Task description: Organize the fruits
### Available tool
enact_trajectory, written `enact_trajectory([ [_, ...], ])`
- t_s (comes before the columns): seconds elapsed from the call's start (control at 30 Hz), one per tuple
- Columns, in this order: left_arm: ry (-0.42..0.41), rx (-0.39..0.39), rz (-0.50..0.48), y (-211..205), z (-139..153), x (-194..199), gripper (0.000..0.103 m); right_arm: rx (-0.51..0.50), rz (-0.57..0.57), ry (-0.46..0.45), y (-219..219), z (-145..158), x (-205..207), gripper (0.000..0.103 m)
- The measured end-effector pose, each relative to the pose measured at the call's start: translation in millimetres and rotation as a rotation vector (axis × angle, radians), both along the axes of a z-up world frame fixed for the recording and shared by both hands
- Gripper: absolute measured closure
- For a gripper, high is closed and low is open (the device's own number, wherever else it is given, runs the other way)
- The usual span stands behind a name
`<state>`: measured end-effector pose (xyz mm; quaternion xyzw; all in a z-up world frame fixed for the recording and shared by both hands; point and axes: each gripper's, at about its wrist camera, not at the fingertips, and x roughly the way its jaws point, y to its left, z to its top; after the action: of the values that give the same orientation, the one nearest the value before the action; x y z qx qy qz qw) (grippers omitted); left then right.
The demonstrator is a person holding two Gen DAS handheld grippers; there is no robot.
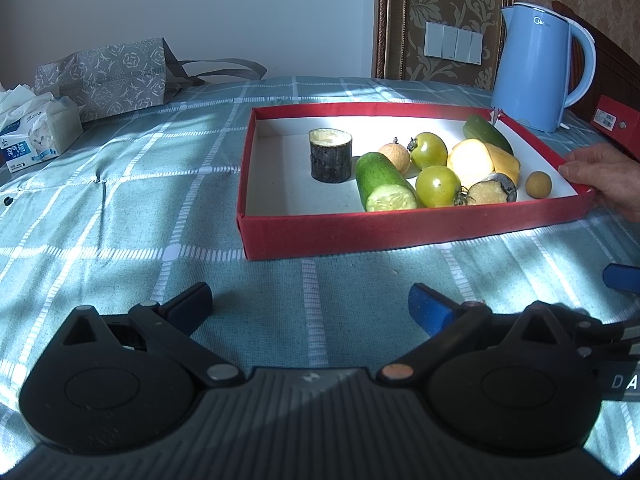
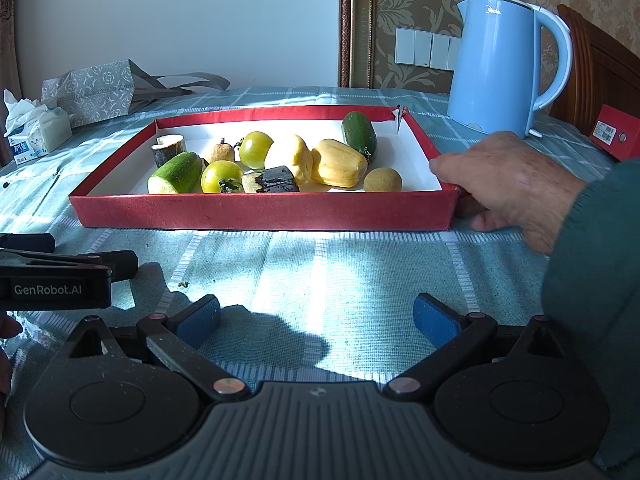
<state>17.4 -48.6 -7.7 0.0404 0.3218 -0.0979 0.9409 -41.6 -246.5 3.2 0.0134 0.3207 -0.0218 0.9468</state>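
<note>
A red tray point(image 1: 400, 236) point(image 2: 260, 212) sits on the checked cloth and holds fruit: two cucumber pieces point(image 1: 384, 182) point(image 2: 176, 173), two green tomatoes point(image 1: 437, 186) point(image 2: 221, 176), yellow pieces point(image 1: 472, 162) point(image 2: 338, 163), dark-skinned sugarcane chunks point(image 1: 331, 155) point(image 2: 276, 180) and small brown round fruits point(image 1: 538, 184) point(image 2: 382, 180). A bare hand point(image 2: 504, 184) point(image 1: 604, 178) grips the tray's right near corner. My left gripper point(image 1: 310, 306) is open and empty, in front of the tray. My right gripper point(image 2: 316, 318) is open and empty, also short of the tray.
A blue kettle point(image 1: 532, 64) point(image 2: 500, 60) stands behind the tray's right end. A tissue pack point(image 1: 36, 136) point(image 2: 38, 136) and a grey patterned bag point(image 1: 104, 76) point(image 2: 92, 90) lie at the far left. A red box point(image 2: 614, 132) sits at the far right.
</note>
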Motion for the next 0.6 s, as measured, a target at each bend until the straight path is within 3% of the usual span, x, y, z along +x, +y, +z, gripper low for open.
enact_trajectory([
  [0.6, 0.007, -0.026, -0.048, 2.4, 2.2, -7.7, 0.000, 0.000, 0.000, 0.000, -2.6, -0.2, 1.0, 0.000],
])
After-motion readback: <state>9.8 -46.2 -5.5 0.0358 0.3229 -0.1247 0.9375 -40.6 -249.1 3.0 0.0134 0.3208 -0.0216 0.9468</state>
